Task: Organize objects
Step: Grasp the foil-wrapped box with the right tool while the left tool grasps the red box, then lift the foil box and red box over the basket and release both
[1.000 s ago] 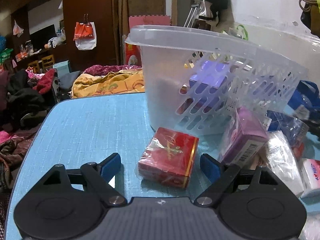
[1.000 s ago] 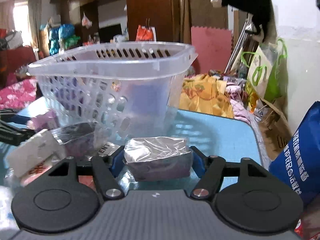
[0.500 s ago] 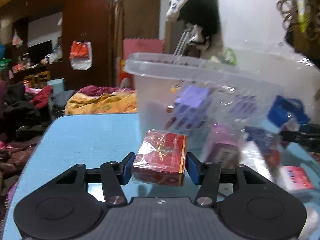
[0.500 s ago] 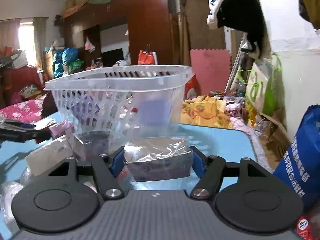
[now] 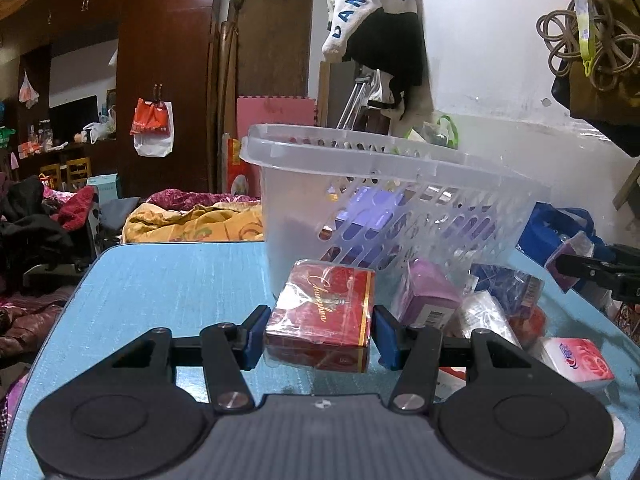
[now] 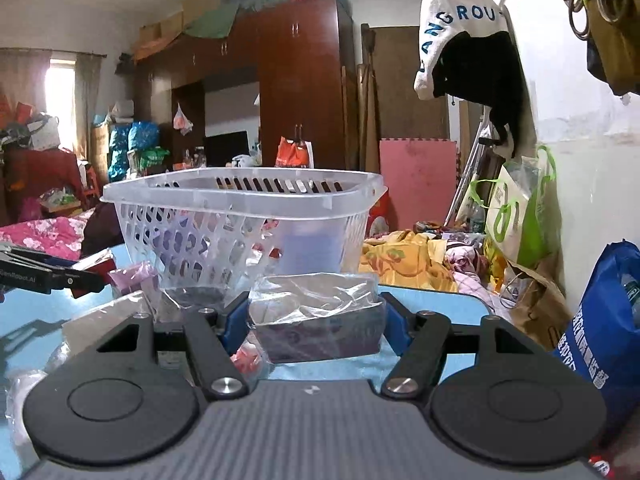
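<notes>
- So, my left gripper [image 5: 318, 330] has its jaws closed against both sides of the red box [image 5: 322, 316], which looks lifted slightly clear of the tabletop [image 5: 160, 280].
- My right gripper [image 6: 314, 322] has its jaws pressed on a dark packet in crinkled clear wrap [image 6: 316, 320], also carried.
- The clear basket [image 5: 360, 168] stands straight ahead of both pairs of jaws, its rim above what I hold.
- Through its slotted wall I see a purple box [image 5: 370, 210] and some reddish things already inside, so part of the sorting looks done.
- Left over, to the right of my left jaws and near the basket foot: a purple packet [image 5: 426, 298], a white wrapped pack [image 5: 486, 316], a dark blue packet [image 5: 508, 284] and a pink-and-white tissue pack [image 5: 576, 360].
- I judge the task roughly midway: two items in hand need raising over the rim and dropping in, then the loose pile follows.
</notes>
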The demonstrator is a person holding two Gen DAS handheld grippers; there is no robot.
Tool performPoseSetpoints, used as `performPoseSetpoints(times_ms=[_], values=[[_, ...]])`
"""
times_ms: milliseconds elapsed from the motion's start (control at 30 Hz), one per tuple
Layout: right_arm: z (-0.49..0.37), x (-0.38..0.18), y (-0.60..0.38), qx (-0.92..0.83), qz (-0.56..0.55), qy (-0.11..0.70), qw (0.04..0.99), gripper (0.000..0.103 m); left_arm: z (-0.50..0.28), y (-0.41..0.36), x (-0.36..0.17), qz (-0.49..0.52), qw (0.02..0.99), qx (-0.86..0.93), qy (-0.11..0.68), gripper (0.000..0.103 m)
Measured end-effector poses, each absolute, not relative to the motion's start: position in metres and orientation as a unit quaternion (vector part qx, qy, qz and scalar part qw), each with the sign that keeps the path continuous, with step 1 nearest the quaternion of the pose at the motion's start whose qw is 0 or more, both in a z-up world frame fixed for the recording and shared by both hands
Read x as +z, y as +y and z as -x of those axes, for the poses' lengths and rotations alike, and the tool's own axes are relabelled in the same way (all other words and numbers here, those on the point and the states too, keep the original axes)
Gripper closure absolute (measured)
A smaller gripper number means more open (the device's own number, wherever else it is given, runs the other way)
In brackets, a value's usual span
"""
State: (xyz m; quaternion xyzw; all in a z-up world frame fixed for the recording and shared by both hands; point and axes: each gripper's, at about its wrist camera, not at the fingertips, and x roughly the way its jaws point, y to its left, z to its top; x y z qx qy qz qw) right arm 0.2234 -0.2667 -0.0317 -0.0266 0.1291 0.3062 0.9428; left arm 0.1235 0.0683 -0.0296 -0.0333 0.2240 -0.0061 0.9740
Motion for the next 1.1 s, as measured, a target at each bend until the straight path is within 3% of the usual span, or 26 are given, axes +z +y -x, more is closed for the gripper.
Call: performPoseSetpoints(times_ms=[533,767,967,1100], values=[[-0.207,-0.029,-0.282,0.306,-0.004,0.067,0.950,0.034,-0.099,0.071,-0.021,0.040,0.987,-0.021,0.153,0.045],[-0.201,-0.007,-0.287,0.324,-0.033,0.067,0.943,0.034,-0.073,0.073,0.021,0.040,0.997,-0.032,0.058,0.045],[-0.197,0.050,-0.257,0.342,0.030,0.018,0.939,0.034,-0.117,0.056,0.074,0.012,0.996,-0.052,0.077,0.045],[-0.237,0.074,-0.227,0.395,0.053,0.045,0.916,0.034,-0.167,0.052,0.091,0.027,0.987,-0.085,0.132,0.045]])
